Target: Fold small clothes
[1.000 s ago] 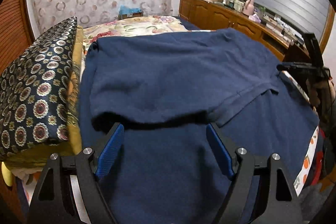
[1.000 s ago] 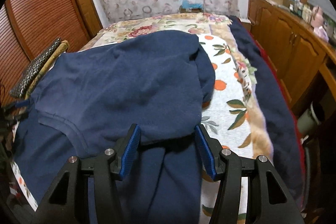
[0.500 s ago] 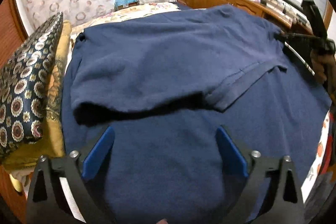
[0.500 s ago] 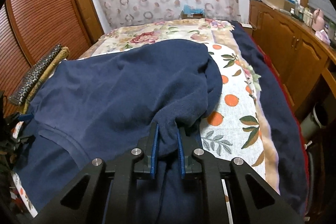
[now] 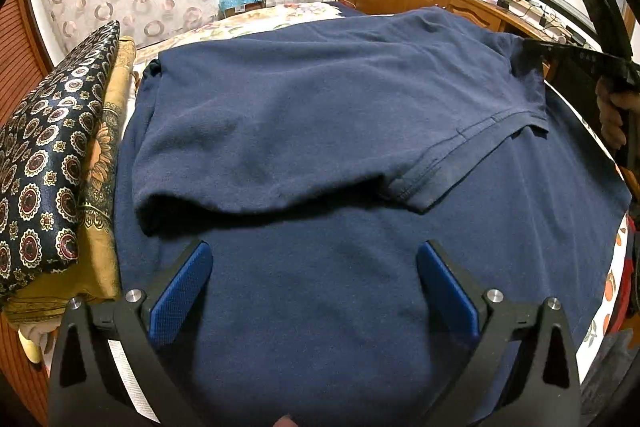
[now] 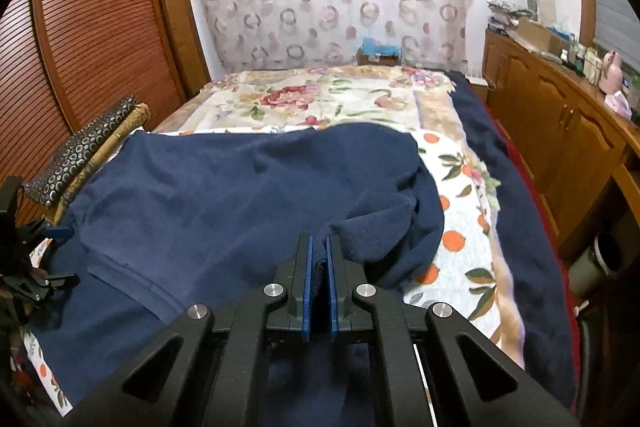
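on the bed, spread across a fruit-print sheet [image 6: 460, 227], lies a navy knit shirt [image 5: 320, 115], its upper part already doubled over the lower so a stitched hem band [image 5: 460, 147] runs diagonally across the top layer.

the right gripper [image 6: 318, 247] has just been closing and now pinches a bunched ridge of the shirt's folded edge between its blue pads [image 6: 306, 287]; the cloth puckers up where it is caught. the left gripper [image 5: 312, 259] has just been opening and now stands wide apart, hovering above the flat lower part of the shirt, nothing between its pads and no fabric pressed.

the shirt looks soft, light and limp, a matte, slightly fuzzy knit that should drape and sag from any single hold, so one pinched point alone would likely drag the layers askew. the better holds, by my reading, are the near corners of the doubled edge or the hem band, where stitching gives the fabric some body; the open gripper seems well placed to take the corner of the fold just ahead of it.

beside the shirt, a stack of patterned cushions [image 5: 44, 155] with a glossy, medallion-printed cover leans against a slatted wooden door [image 6: 92, 39].
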